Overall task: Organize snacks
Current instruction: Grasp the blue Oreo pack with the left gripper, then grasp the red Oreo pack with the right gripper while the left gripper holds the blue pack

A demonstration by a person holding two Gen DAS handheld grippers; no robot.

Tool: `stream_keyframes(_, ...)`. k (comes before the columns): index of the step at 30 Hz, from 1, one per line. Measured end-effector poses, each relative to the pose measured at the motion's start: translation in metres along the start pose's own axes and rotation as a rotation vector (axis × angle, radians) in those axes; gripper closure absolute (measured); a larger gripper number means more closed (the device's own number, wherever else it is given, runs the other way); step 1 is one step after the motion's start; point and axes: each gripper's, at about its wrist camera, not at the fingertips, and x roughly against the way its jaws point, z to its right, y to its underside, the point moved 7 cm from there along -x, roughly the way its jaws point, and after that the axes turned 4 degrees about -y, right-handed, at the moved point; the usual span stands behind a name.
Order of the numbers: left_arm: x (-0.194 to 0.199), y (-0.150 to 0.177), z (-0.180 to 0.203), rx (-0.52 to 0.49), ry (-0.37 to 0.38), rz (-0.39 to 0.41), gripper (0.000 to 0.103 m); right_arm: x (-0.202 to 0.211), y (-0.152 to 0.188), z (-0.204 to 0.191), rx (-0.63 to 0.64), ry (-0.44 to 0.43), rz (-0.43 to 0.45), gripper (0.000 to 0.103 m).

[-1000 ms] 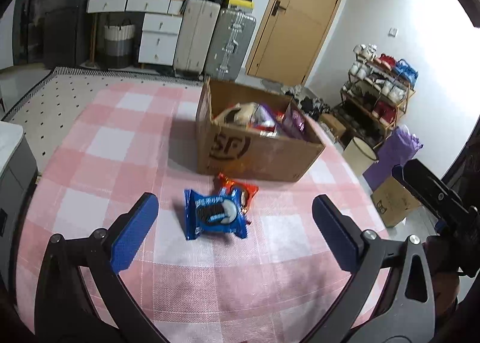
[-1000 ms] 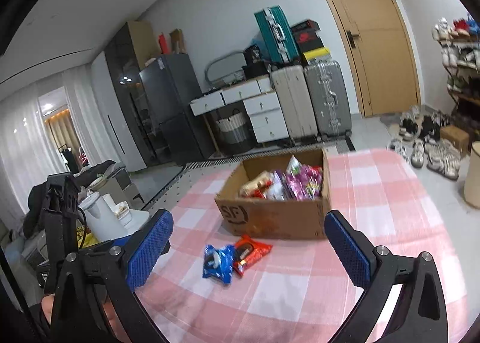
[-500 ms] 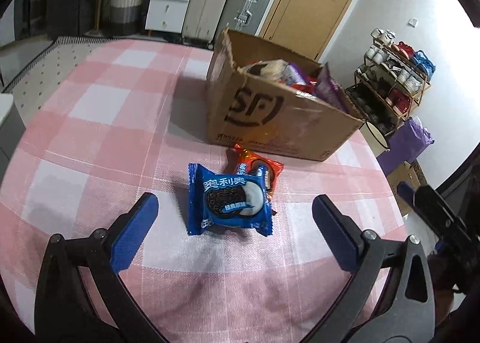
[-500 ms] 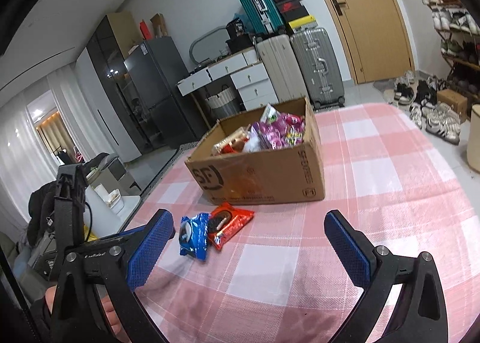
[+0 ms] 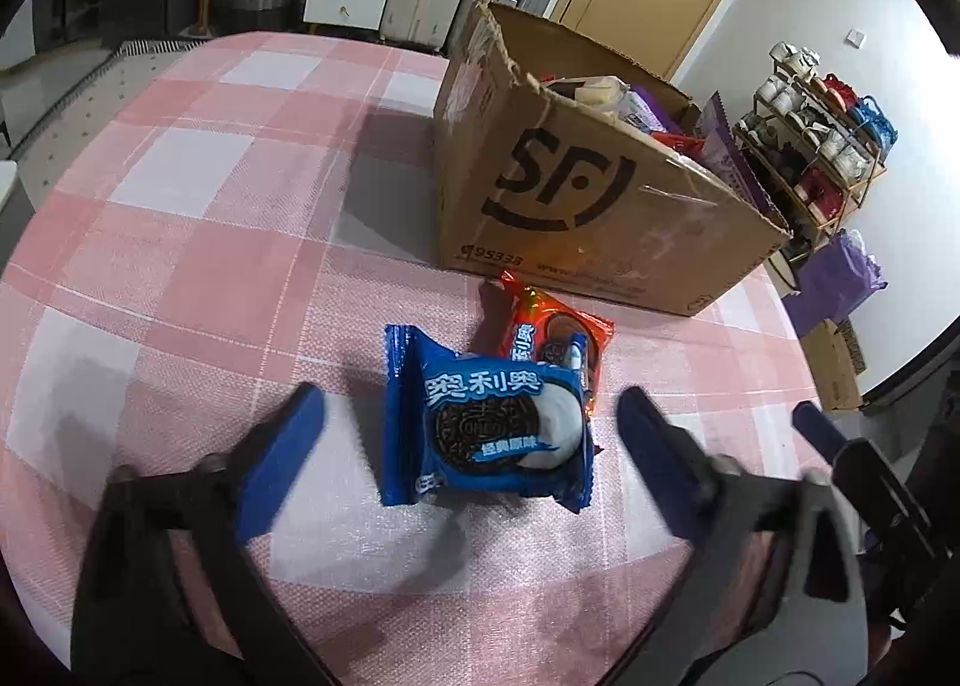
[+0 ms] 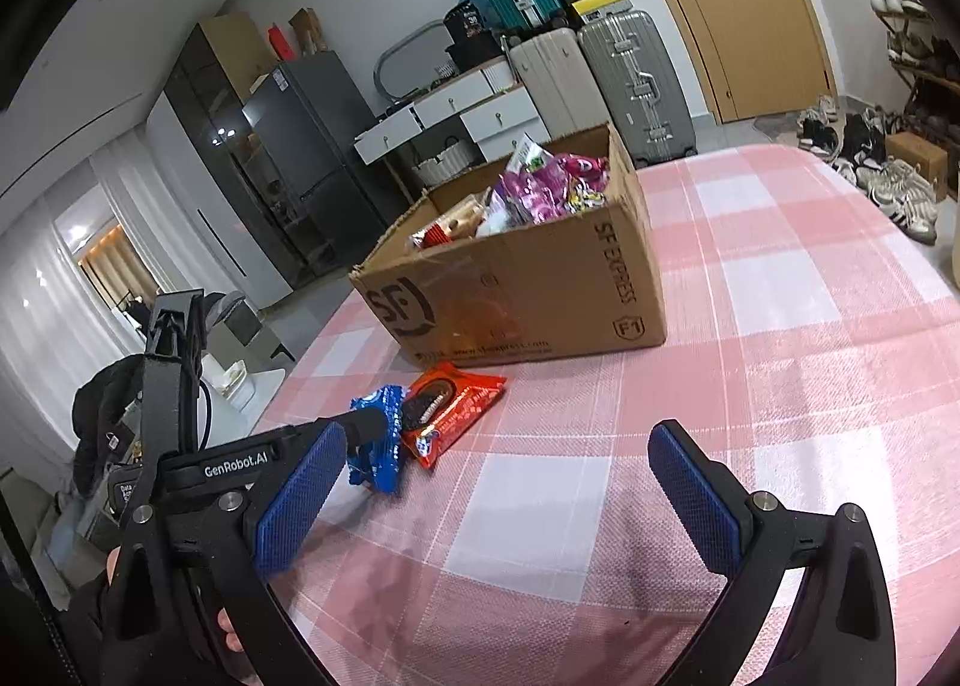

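A blue Oreo pack [image 5: 489, 428] lies on the pink checked tablecloth [image 5: 198, 242], partly over a red Oreo pack [image 5: 549, 329]. My left gripper [image 5: 471, 434] is open, with one finger on each side of the blue pack, not touching it. Behind the packs stands an open cardboard box [image 5: 576, 194] with several snacks inside. In the right wrist view the blue pack [image 6: 381, 446], the red pack [image 6: 456, 407] and the box [image 6: 528, 290] lie ahead to the left. My right gripper [image 6: 489, 482] is open and empty above the cloth.
The table edge runs close on the right of the left wrist view, with a purple bag [image 5: 840, 278] and a shoe rack [image 5: 822, 146] on the floor beyond. Suitcases [image 6: 600, 80], white drawers [image 6: 456, 110] and a fridge [image 6: 306, 158] stand behind the table.
My left gripper has moved forward and down until its fingers flank the blue pack. My right gripper has moved closer to the table and the box.
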Motion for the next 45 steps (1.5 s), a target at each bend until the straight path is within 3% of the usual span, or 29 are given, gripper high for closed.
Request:
stream_keyframes(5,-0.011,-0.001,0.000,-0.010,0.010,-0.023,0.029,-0.003,0.002,0.003,-0.012,-0.009,-0.006,0.001)
stream_keyframes(7,-0.013,-0.001,0.001,-0.024,0.009,-0.025,0.040,-0.003,0.003,0.005,-0.017,-0.011,-0.005,0.001)
stream_keyframes(11,-0.009,0.003,-0.005,0.006,0.021,-0.027,0.047,-0.003,0.004,0.007,-0.027,-0.012,-0.006,0.001)
stream_keyframes(13,-0.006,0.003,-0.003,-0.020,0.015,-0.027,0.059,-0.005,0.005,0.008,-0.032,-0.012,-0.011,0.001)
stream_keyframes(15,-0.004,0.004,-0.003,-0.060,-0.029,-0.031,0.060,-0.004,0.006,0.007,-0.030,-0.018,-0.003,0.001)
stream_keyframes(27,0.029,0.013,0.000,-0.075,-0.104,0.002,0.060,0.003,0.005,0.011,-0.074,-0.091,0.035,0.001)
stream_keyframes(40,0.091,0.019,0.000,-0.072,-0.040,0.068,0.060,-0.002,0.004,0.006,-0.060,-0.039,-0.002,0.001)
stream_keyframes(45,0.113,0.020,-0.014,-0.049,-0.003,0.103,0.060,-0.015,0.004,-0.008,-0.036,-0.023,-0.067,0.001)
